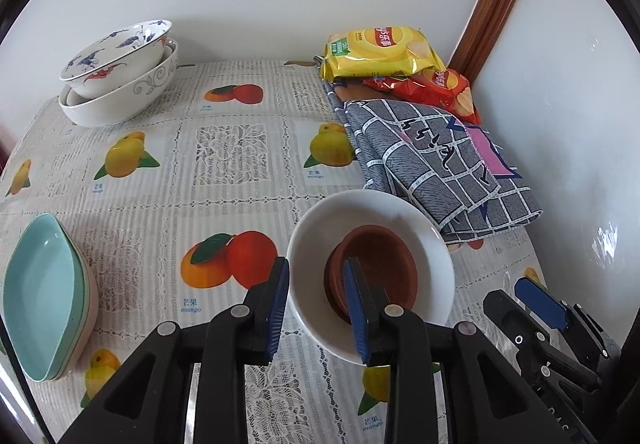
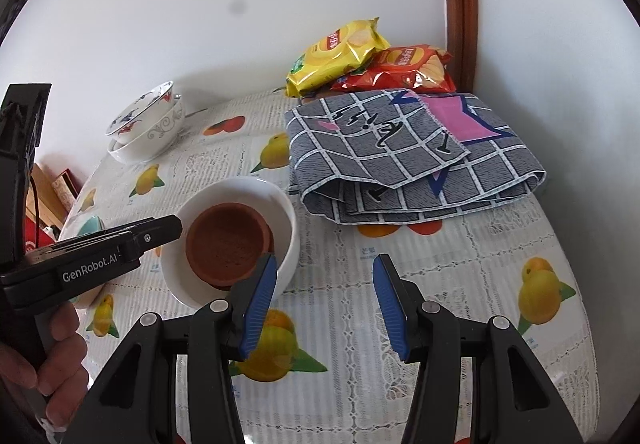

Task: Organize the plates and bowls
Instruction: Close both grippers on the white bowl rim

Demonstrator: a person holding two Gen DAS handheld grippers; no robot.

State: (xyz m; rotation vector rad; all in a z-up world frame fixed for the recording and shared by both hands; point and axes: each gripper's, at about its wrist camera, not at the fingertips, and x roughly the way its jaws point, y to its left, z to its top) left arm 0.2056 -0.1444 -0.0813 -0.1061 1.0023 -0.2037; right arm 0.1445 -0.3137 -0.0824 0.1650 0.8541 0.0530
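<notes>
A white bowl (image 1: 420, 244) holds a brown clay saucer (image 1: 380, 256) near the table's front right. My left gripper (image 1: 316, 308) is open, its jaws straddling the white bowl's near-left rim without closing on it. My right gripper (image 2: 324, 304) is open and empty over the tablecloth, just right of the white bowl (image 2: 284, 212) and saucer (image 2: 228, 244). A painted bowl (image 1: 116, 52) sits nested in a larger white bowl (image 1: 120, 100) at the far left. Stacked teal oval dishes (image 1: 44, 296) lie at the left edge.
A folded grey checked cloth (image 1: 432, 156) lies at the right, behind the white bowl. Yellow (image 1: 380, 52) and red (image 1: 440, 84) chip bags sit in the far right corner against the wall. A fruit-print tablecloth (image 1: 224, 204) covers the table.
</notes>
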